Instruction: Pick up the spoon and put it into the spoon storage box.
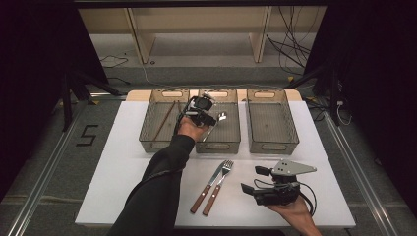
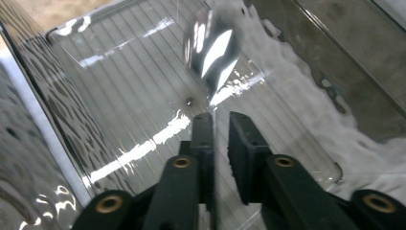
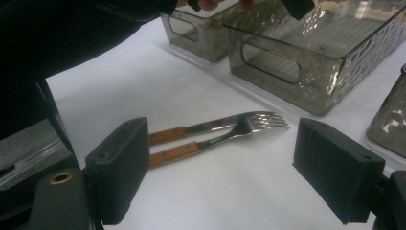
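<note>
My left gripper [image 1: 212, 118] reaches into the middle smoked-plastic bin [image 1: 219, 146] at the back of the table. In the left gripper view the jaws of this gripper [image 2: 221, 120] are shut on the thin handle of a steel spoon [image 2: 213, 50], whose bowl hangs over the ribbed bin floor. The spoon [image 1: 221, 117] also glints in the high view. A fork [image 1: 222, 176] and a knife [image 1: 208, 184], both with wooden handles, lie side by side on the white table. My right gripper [image 1: 254, 179] rests low at the front right, open, facing the fork [image 3: 258, 122] and knife [image 3: 210, 127].
Brown chopsticks [image 1: 164, 120] lie in the left bin [image 1: 146, 129]. The right bin [image 1: 273, 145] stands beside the middle one. The person's dark sleeve [image 1: 157, 191] crosses the table's front left. The white tabletop [image 1: 118, 162] ends near both grippers' sides.
</note>
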